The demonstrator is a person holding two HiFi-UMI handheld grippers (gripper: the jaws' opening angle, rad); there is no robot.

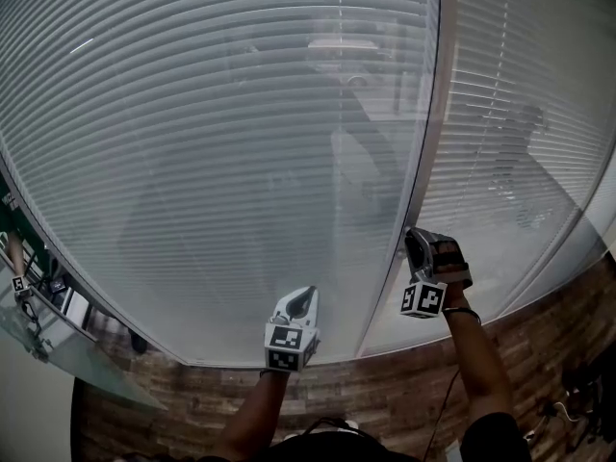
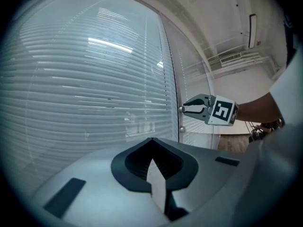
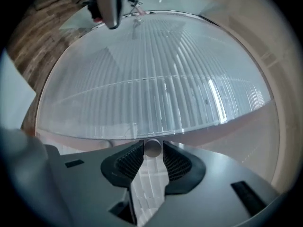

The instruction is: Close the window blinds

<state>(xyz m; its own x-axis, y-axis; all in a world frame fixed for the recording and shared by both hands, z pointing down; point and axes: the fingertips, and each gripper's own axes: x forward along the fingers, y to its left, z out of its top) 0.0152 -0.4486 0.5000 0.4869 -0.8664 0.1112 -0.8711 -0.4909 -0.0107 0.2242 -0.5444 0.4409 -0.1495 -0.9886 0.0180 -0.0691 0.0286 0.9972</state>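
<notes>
Right gripper (image 1: 412, 241) has its jaws clamped narrowly on the small round knob (image 3: 152, 148), right on the frame post (image 1: 426, 142) between the two panes of blinds (image 1: 212, 142). Left gripper (image 1: 308, 293) hangs by the left pane's bottom edge, jaws pressed together, holding nothing.

Floor (image 1: 385, 393): wood-look planks in mixed brown tones, running right up to the curved foot of the glass wall (image 1: 212, 349). Far right, a dark tangle of cables (image 1: 582, 393) lies on the boards, too dim to sort out. On the left, a small dark lump (image 1: 140, 343) sits by the wall foot, and a pale slab (image 1: 96, 378) covers some boards; whether it rests on them is unclear.
</notes>
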